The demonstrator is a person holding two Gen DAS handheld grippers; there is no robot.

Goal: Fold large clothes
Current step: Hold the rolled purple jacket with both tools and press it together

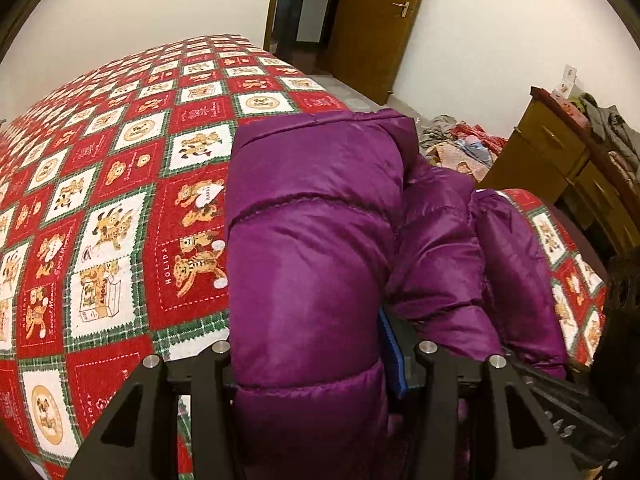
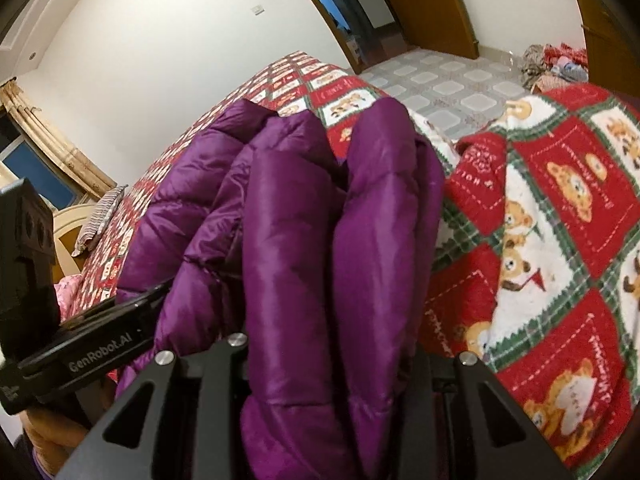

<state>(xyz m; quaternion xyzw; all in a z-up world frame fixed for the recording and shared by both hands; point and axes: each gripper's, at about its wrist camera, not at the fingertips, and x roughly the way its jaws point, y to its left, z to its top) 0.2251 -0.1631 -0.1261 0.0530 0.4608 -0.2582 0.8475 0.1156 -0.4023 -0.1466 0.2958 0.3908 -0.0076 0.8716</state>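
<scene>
A purple puffer jacket lies bunched on the bed over a red, white and green bear-print bedspread. My left gripper is shut on a thick fold of the jacket; the padding fills the gap between its fingers, and a blue pad shows on the right finger. My right gripper is shut on another bunched fold of the jacket, which hides its fingertips. The left gripper's black body shows at the left of the right wrist view, close beside the jacket.
The bedspread hangs over the bed edge at right. A wooden dresser with piled clothes stands to the right. Clothes lie on the tiled floor. An open wooden door is behind the bed. A curtained window and a striped pillow are at left.
</scene>
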